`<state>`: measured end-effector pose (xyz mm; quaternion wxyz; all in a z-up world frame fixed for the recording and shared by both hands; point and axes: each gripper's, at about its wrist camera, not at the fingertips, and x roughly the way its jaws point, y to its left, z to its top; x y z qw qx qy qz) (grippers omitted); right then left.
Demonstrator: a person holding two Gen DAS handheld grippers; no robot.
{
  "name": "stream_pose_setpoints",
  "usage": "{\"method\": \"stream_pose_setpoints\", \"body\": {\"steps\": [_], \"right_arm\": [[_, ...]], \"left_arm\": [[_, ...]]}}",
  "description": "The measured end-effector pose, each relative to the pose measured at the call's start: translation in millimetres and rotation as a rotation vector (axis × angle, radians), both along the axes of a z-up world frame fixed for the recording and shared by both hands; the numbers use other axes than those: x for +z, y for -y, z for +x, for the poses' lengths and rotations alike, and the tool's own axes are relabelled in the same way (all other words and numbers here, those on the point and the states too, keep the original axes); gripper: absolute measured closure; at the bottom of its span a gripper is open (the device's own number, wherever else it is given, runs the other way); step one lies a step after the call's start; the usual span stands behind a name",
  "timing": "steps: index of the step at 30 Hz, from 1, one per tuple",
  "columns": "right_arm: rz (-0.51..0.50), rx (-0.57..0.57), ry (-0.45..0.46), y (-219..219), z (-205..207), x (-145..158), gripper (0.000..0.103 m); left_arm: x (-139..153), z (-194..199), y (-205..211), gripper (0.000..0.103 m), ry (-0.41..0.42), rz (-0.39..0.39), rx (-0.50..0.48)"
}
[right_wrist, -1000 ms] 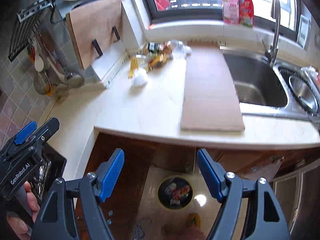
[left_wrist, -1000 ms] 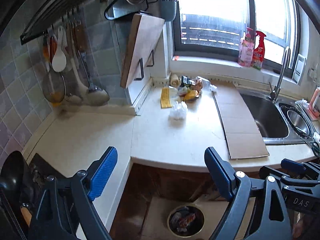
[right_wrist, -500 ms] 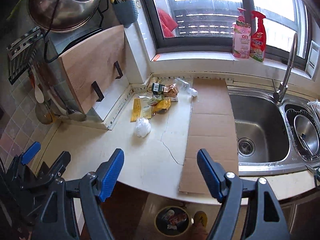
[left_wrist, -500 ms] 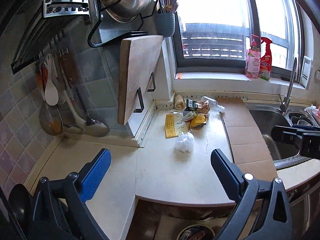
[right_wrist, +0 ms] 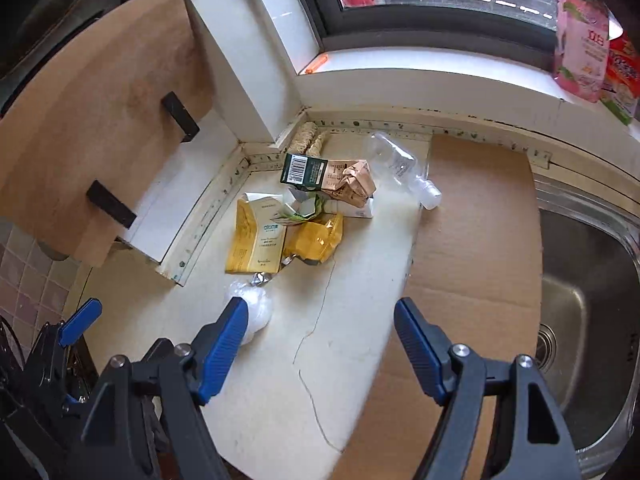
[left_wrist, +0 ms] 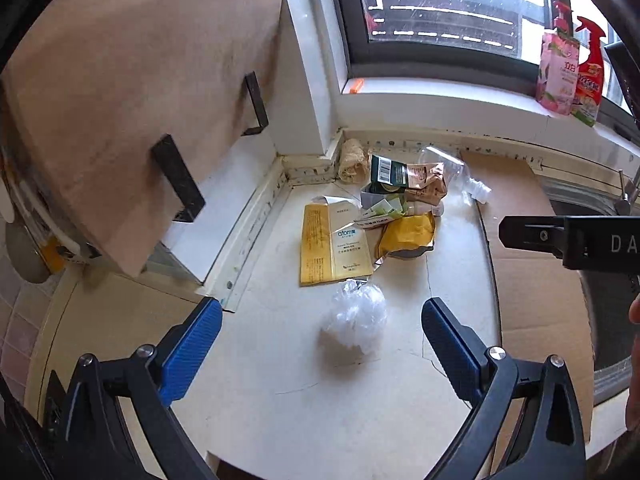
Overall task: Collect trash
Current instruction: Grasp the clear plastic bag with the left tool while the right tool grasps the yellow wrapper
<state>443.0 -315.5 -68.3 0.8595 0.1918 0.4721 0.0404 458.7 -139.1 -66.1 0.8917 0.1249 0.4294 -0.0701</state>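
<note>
A heap of trash lies in the counter's back corner: a flattened yellow box [left_wrist: 332,244] [right_wrist: 256,238], a yellow wrapper [left_wrist: 408,234] [right_wrist: 318,238], a green carton [left_wrist: 386,172] [right_wrist: 306,172], a crumpled brown packet [left_wrist: 426,182] [right_wrist: 352,182] and a clear plastic bottle [left_wrist: 460,172] [right_wrist: 404,168]. A crumpled white plastic bag [left_wrist: 356,318] [right_wrist: 256,312] lies nearest. My left gripper [left_wrist: 322,346] is open, its fingers on either side of the white bag and a little short of it. My right gripper [right_wrist: 320,350] is open and empty over bare counter, the bag by its left finger.
A wooden cutting board [left_wrist: 132,96] leans at the left. A flat cardboard sheet [right_wrist: 472,240] covers the counter beside the steel sink [right_wrist: 588,304]. Two cleaner bottles [left_wrist: 568,76] stand on the window sill. The white counter [left_wrist: 320,408] ends just below both grippers.
Both grippers have moved up from over the floor bin and forward over the counter towards the trash heap. Both stay open. The trash has not moved.
</note>
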Motion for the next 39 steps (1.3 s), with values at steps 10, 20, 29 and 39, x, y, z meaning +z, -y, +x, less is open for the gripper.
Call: {"method": "stream_pose_setpoints", "body": {"steps": [10, 20, 29, 39], "right_arm": [[0.116, 0.008, -0.123, 20.6, 81.8, -76.8, 0.027], [0.148, 0.068, -0.139, 1.6, 118.2, -98.5, 0.027], [0.164, 0.089, -0.148, -7.9, 124.9, -109.2, 0.05], [0.124, 0.121, -0.091, -18.1, 91.8, -91.6, 0.075]], "left_arm": [[-84.6, 70.4, 16.0, 0.01, -0.193, 0.052, 0.129], [-114.1, 88.3, -14.5, 0.045, -0.296, -0.036, 0.216], [-121.1, 84.1, -38.6, 0.071, -0.314, -0.116, 0.254], [-98.7, 64.6, -41.5, 0.078, -0.274, -0.162, 0.25]]}}
